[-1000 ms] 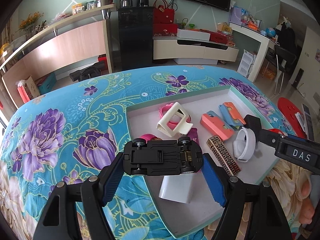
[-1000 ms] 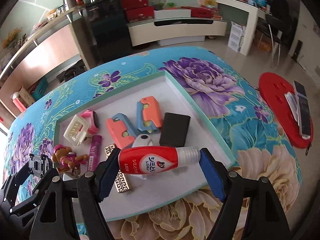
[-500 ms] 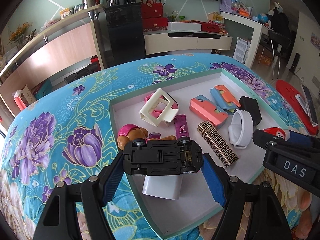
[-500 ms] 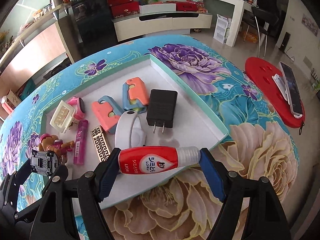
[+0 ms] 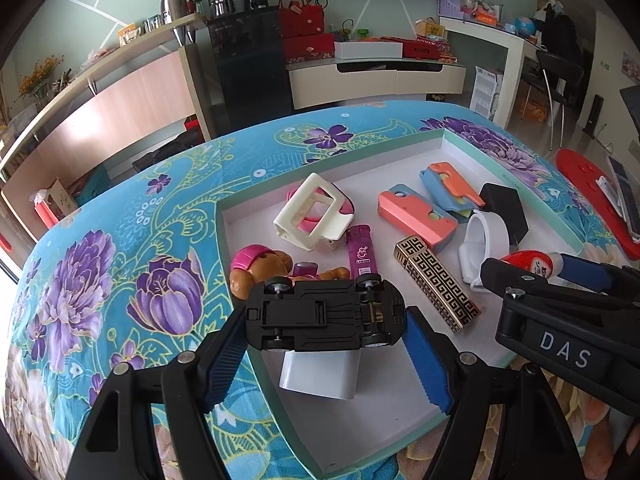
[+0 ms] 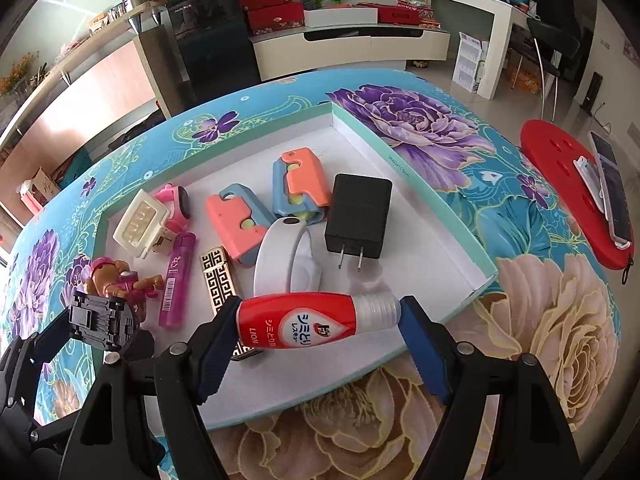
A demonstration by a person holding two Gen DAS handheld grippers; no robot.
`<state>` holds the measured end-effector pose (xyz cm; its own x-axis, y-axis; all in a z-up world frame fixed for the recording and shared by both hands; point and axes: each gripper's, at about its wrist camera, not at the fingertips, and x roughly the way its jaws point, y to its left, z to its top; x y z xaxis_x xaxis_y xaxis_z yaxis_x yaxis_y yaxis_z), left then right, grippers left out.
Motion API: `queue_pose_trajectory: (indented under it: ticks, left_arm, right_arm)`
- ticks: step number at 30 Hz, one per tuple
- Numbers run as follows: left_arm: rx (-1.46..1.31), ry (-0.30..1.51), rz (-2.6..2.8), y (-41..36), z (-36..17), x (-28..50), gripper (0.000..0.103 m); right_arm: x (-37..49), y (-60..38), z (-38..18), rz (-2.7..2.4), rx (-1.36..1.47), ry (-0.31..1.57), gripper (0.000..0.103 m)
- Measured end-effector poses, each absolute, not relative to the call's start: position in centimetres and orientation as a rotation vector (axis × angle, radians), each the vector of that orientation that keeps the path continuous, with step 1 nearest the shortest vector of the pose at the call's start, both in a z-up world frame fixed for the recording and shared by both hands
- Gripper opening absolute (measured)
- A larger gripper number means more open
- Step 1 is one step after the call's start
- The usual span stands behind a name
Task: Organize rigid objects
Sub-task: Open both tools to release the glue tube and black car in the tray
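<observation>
My left gripper (image 5: 326, 326) is shut on a black toy car (image 5: 324, 316), held upside down above the near left corner of the white tray (image 5: 452, 144). My right gripper (image 6: 318, 326) is shut on a red and white Lion tube (image 6: 316, 322), held over the tray's (image 6: 452, 212) near edge. The car (image 6: 102, 318) also shows at the left of the right wrist view. The tube (image 5: 532, 261) shows at the right of the left wrist view.
In the tray lie a black charger (image 6: 358, 216), a white ring holder (image 6: 286, 264), two coral and blue cases (image 6: 236, 216), a gold patterned lighter (image 5: 436, 284), a purple lighter (image 5: 360, 254), a cream clip (image 5: 312, 212), a toy dog (image 5: 260, 266) and a white block (image 5: 320, 374). A red stool (image 6: 568, 168) stands right.
Both grippers have pulled back and risen a little over the tray's near edge, each still holding its object. More of the tray's contents show now.
</observation>
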<state>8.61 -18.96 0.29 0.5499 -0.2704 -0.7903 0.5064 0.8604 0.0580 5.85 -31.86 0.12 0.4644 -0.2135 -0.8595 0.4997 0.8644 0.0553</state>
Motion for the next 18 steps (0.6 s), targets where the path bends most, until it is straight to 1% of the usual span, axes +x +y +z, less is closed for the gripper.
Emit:
queue_pose_trajectory:
  ticks: [7,16,18]
  left_arm:
    - [0.314,0.893,-0.453,-19.2,-0.1,8.6,0.079]
    - [0.275,0.878,-0.46,-18.5,0.8,8.5,0.08]
    - [0.266,0.874,-0.456,-18.3,1.0,8.6,0.087]
  right_arm:
    - [5.8,-31.8,0.1,-0.451,0.291,1.001,0.079]
    - [5.9,-31.4,0.6,-0.448,0.271,0.98,0.08]
    - [5.8,-31.4,0.8,-0.444,0.278,0.972,0.08]
